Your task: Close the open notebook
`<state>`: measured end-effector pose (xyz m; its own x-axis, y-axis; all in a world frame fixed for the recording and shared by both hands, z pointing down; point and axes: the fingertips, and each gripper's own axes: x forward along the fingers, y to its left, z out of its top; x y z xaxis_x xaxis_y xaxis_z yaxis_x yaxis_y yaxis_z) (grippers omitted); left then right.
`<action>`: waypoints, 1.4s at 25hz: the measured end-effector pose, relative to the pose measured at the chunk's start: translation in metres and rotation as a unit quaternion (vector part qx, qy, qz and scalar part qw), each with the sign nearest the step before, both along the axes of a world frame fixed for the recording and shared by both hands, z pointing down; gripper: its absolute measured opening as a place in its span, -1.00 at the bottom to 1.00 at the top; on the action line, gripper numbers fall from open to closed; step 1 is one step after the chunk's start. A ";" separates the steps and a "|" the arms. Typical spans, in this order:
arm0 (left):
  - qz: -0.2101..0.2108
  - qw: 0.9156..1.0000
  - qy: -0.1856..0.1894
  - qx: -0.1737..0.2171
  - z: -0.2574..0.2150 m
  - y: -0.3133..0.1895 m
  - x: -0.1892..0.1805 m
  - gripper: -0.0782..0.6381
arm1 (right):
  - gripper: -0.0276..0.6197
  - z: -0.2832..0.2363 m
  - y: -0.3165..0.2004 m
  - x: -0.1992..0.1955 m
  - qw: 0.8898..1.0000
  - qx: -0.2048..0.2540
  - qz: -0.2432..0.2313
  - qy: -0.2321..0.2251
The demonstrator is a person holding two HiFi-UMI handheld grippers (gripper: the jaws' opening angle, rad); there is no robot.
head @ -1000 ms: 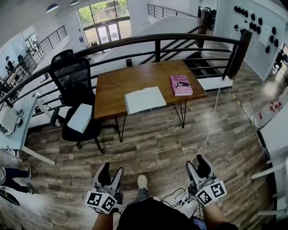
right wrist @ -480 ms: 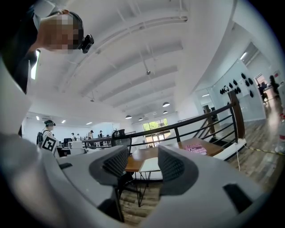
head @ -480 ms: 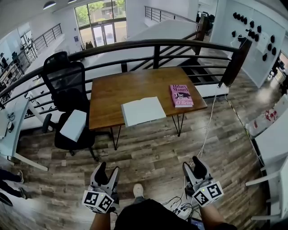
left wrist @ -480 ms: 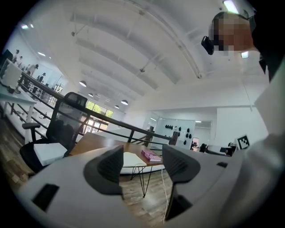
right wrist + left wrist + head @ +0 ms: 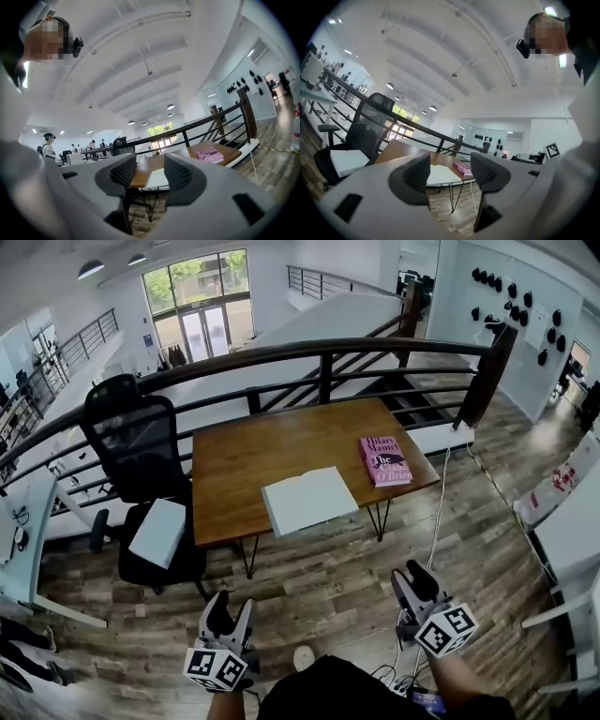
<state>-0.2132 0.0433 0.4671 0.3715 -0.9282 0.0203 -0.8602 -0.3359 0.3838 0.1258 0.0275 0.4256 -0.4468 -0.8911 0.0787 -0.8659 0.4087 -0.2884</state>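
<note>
The open notebook (image 5: 309, 500) lies white pages up at the near edge of the wooden table (image 5: 248, 451). It also shows far ahead between the jaws in the left gripper view (image 5: 440, 174) and in the right gripper view (image 5: 157, 178). My left gripper (image 5: 232, 607) hovers over the floor well short of the table, open and holding nothing. My right gripper (image 5: 419, 579) is likewise low and short of the table. Its jaws are closing with nothing between them and a gap still shows.
A pink book (image 5: 384, 460) lies shut on the table's right part. A black office chair (image 5: 131, 451) with a white pad (image 5: 159, 532) stands left of the table. A black railing (image 5: 328, 348) runs behind it. A white cable (image 5: 436, 521) trails over the plank floor.
The table and notebook have drawn a little closer and larger as the person steps toward them. Both grippers moved along with the person. The right jaws stand narrower.
</note>
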 end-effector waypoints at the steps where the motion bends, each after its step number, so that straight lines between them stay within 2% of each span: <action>1: 0.002 1.000 0.000 0.000 0.002 -0.005 -0.003 -0.01 | -0.35 0.002 -0.004 -0.004 1.000 -0.002 0.000 -0.004; 4: 0.009 1.000 -0.007 -0.006 0.009 -0.018 -0.012 -0.01 | -0.36 0.011 -0.014 -0.021 1.000 -0.009 -0.007 -0.003; 10: 0.016 1.000 -0.009 -0.024 0.023 -0.037 -0.018 -0.01 | -0.36 0.026 -0.028 -0.054 0.998 -0.025 -0.050 0.040; 17: 0.021 0.999 -0.016 -0.020 0.017 -0.071 -0.005 -0.01 | -0.37 0.034 -0.068 -0.049 0.996 -0.029 -0.064 0.052; 20: 0.009 0.999 -0.015 -0.029 0.020 -0.090 -0.006 -0.01 | -0.37 0.037 -0.094 -0.057 0.994 -0.029 -0.091 0.055; 25: -0.007 0.999 0.002 -0.039 0.019 -0.131 0.006 -0.01 | -0.38 0.024 -0.145 -0.055 0.992 -0.002 -0.111 0.061; 29: -0.012 0.998 0.019 -0.062 0.030 -0.162 0.014 -0.04 | -0.41 0.033 -0.184 -0.046 0.993 -0.017 -0.106 0.039; 33: -0.025 0.994 0.056 -0.095 0.052 -0.184 0.018 -0.06 | -0.42 0.046 -0.209 -0.045 0.992 -0.028 -0.116 0.045; 35: -0.031 0.991 0.063 -0.113 0.063 -0.192 0.022 -0.07 | -0.42 0.052 -0.218 -0.044 0.991 -0.034 -0.118 0.045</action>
<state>-0.1913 -0.1484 0.5301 0.3273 -0.9262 0.1871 -0.8171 -0.1780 0.5483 0.0821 -0.1909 0.4780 -0.6304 -0.7542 0.1837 -0.7722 0.5853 -0.2473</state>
